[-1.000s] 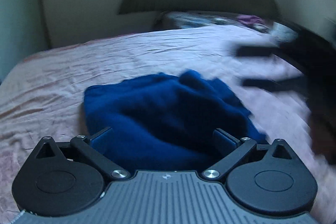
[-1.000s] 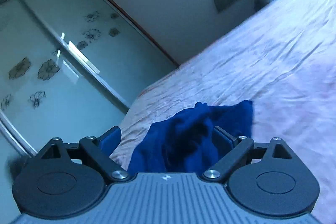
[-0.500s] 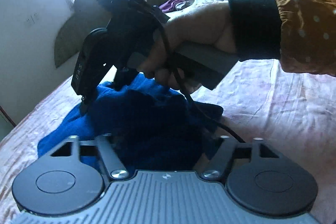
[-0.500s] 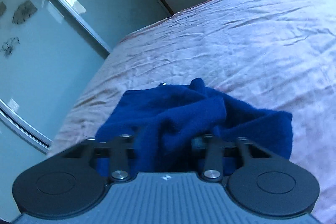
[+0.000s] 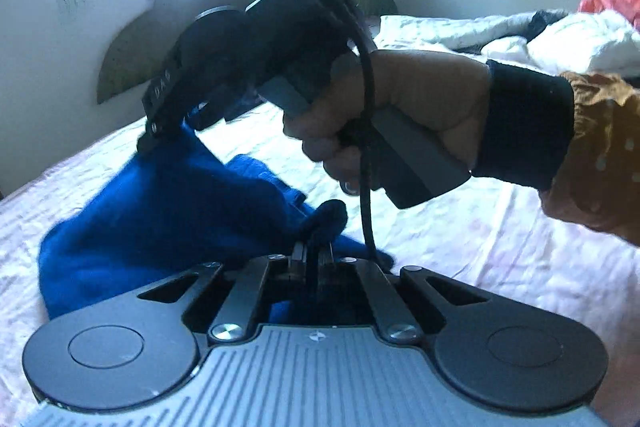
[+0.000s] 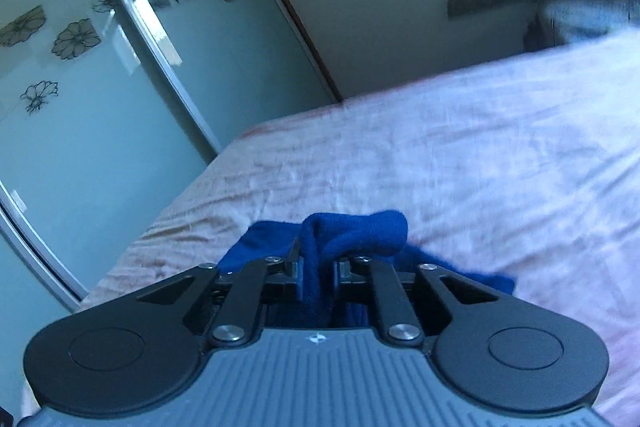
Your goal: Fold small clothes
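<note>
Nearest in the left wrist view, the left gripper (image 5: 313, 253) has its jaws clenched on a dark bunched fold of the blue garment (image 5: 160, 211), which lies crumpled on the pink bedsheet (image 5: 500, 251); just beyond, a hand (image 5: 400, 107) in a black cuff and mustard dotted sleeve (image 5: 600, 147) holds the right gripper (image 5: 160, 137), its tip lifting another part of the cloth. In the right wrist view its jaws have just been closing and now pinch a blue fold between them; past it stretch the sheet, a wardrobe door (image 6: 100, 87) with flower patterns, and the wall.
</note>
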`<move>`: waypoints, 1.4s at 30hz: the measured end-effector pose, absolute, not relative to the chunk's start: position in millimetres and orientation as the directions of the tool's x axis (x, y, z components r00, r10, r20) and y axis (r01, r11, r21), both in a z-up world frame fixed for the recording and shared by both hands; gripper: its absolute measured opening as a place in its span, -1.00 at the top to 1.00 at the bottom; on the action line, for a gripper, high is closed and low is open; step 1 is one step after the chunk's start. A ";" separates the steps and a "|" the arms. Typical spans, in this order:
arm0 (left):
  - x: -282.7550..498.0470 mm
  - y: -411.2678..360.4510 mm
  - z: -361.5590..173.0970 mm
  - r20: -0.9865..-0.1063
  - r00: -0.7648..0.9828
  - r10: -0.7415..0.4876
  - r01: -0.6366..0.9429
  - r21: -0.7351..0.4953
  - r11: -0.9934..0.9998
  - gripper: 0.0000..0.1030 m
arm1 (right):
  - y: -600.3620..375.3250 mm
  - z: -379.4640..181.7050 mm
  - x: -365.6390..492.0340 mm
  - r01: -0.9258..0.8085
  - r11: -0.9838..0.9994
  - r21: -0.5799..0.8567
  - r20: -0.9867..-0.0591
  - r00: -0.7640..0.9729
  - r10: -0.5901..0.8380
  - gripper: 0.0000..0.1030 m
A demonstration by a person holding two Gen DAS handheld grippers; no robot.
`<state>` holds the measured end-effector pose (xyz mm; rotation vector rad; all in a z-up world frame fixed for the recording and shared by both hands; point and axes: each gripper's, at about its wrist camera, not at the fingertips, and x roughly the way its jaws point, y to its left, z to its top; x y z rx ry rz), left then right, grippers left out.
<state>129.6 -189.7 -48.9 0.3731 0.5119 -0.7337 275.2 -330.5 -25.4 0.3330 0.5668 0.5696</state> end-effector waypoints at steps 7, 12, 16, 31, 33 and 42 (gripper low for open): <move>138.6 -187.5 -61.0 -0.619 0.573 -0.537 0.721 0.068 0.690 0.94 | -339.8 -52.1 288.4 -0.325 0.870 0.370 -0.591 0.640 0.491 0.37; 133.2 -174.0 -61.3 -0.624 0.557 -0.549 0.714 0.022 0.700 0.74 | -350.4 -41.8 271.9 -0.286 0.922 0.260 -0.590 0.709 0.387 -0.26; 132.3 -172.3 -58.6 -0.620 0.551 -0.558 0.702 -0.017 0.712 0.44 | -347.0 -11.1 253.3 -0.258 0.955 0.145 -0.479 0.826 0.296 -0.29; 135.6 -139.2 -26.7 -0.566 0.728 -0.386 0.498 0.049 0.866 -0.80 | -318.9 -52.5 284.8 -0.361 0.887 0.286 -0.603 0.652 0.460 -0.30; 146.6 -131.5 -21.4 -0.551 0.782 -0.291 0.388 0.066 0.919 -0.89 | -320.0 -48.2 274.4 -0.327 0.909 0.257 -0.579 0.702 0.416 -0.30; 183.3 -108.3 -38.1 -0.619 0.769 -0.159 0.196 -0.009 0.981 -0.90 | -324.8 -35.2 234.3 -0.355 0.911 0.208 -0.510 0.755 0.411 -0.34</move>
